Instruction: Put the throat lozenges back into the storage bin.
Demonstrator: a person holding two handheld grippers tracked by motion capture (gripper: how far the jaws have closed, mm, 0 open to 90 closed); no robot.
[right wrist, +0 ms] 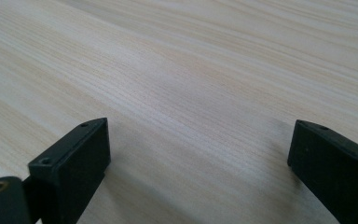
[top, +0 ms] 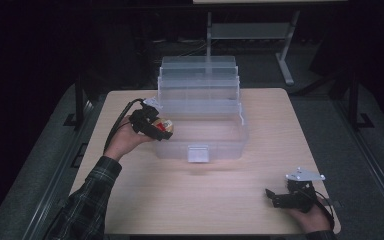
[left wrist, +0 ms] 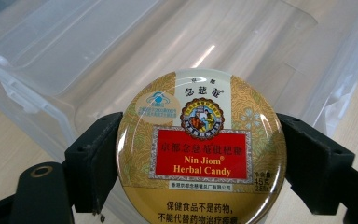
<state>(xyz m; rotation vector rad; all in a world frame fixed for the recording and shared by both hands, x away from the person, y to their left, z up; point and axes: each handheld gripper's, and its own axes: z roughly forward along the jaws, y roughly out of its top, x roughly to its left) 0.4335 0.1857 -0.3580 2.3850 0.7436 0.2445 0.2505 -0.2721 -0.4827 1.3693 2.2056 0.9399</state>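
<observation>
Left gripper view: left hand-held gripper (left wrist: 200, 158) clamps round gold/red candy tin (left wrist: 200, 149); right hand-held gripper (right wrist: 200, 163) open.

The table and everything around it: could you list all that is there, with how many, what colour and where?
Table: one, light wood, centre of the high view.
Storage box: one, clear plastic, open with tiered trays raised at the back, far half of the table.
Candy tin: one, round, gold with a red label, held above the box's left front edge.
Stand: one, grey metal, on the dark floor beyond the table.
Left tongs: one, black, shut on the candy tin.
Right tongs: one, black, open, low over the table's near right corner.
Hands: two, one on each tongs; plaid sleeve on the left arm.
</observation>
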